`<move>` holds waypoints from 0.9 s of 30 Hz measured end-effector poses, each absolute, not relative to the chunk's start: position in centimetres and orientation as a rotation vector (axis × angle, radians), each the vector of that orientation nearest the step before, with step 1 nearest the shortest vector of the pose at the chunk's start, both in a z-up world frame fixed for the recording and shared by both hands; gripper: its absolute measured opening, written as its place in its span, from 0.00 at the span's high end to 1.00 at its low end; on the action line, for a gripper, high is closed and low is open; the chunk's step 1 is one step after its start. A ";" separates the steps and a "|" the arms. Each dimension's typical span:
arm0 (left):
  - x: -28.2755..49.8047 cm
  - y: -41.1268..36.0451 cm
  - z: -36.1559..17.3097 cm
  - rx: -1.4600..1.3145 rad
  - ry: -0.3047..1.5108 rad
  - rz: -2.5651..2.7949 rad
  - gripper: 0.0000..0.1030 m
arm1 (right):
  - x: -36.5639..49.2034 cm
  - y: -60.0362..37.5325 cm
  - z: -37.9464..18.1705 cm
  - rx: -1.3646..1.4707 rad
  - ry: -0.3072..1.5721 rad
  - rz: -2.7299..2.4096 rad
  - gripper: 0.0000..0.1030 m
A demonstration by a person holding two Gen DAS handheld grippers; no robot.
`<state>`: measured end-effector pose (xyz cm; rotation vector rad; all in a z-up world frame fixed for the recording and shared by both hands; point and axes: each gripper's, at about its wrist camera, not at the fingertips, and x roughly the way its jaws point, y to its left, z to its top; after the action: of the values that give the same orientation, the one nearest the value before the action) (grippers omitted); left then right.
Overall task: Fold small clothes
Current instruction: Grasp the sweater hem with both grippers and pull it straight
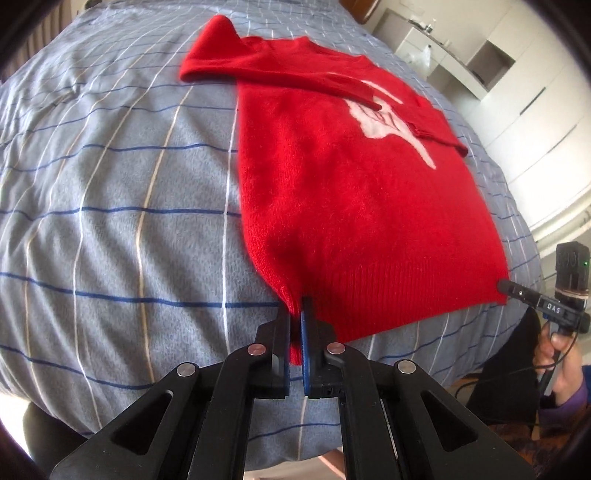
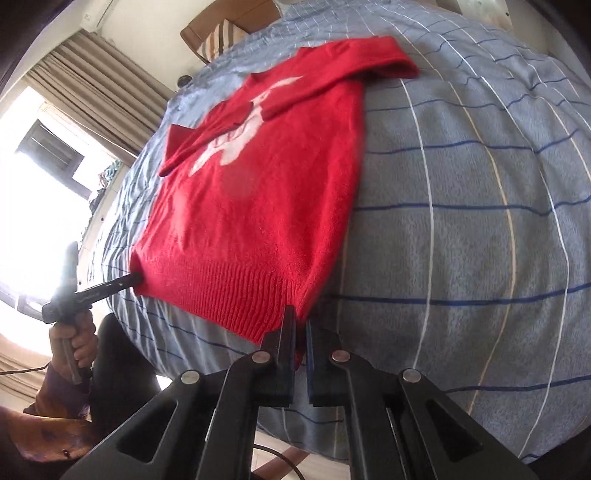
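Observation:
A small red sweater (image 1: 351, 192) with a white motif lies flat on the bed, both sleeves folded in over its chest; it also shows in the right wrist view (image 2: 255, 206). My left gripper (image 1: 296, 314) is shut on the hem's left corner. My right gripper (image 2: 301, 321) is shut on the hem's right corner. Each gripper shows in the other's view: the right one (image 1: 504, 286) at the far hem corner, the left one (image 2: 135, 277) likewise.
The bed has a blue-grey checked cover (image 1: 110, 192) with the near edge just below the hem. White cabinets (image 1: 517, 81) stand to the right. A curtained window (image 2: 55, 147) is on the left, a wooden headboard with a striped pillow (image 2: 221, 33) beyond.

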<state>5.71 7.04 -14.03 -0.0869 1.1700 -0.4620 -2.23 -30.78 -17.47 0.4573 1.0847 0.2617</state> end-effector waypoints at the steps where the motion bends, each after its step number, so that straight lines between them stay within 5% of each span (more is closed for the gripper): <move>1: 5.1 7.2 -13.6 -0.072 1.157 -0.454 0.98 | -2.5 -30.7 -17.1 0.446 1.079 0.252 0.96; 7: 3.1 7.7 -12.4 -0.021 1.107 -0.384 0.98 | -4.6 -30.4 -14.6 0.372 1.079 0.196 0.97; 13: 3.7 6.4 -16.1 0.030 1.122 -0.291 0.98 | -3.0 -29.7 -20.0 0.315 1.152 0.116 0.97; 27: 2.9 5.9 -16.6 0.036 1.049 -0.260 0.98 | -4.3 -28.9 -20.3 0.287 1.029 0.063 0.97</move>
<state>2.89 5.87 -16.57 0.0355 1.0493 -0.2599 -4.30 -28.90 -20.31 0.2867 1.0288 0.0630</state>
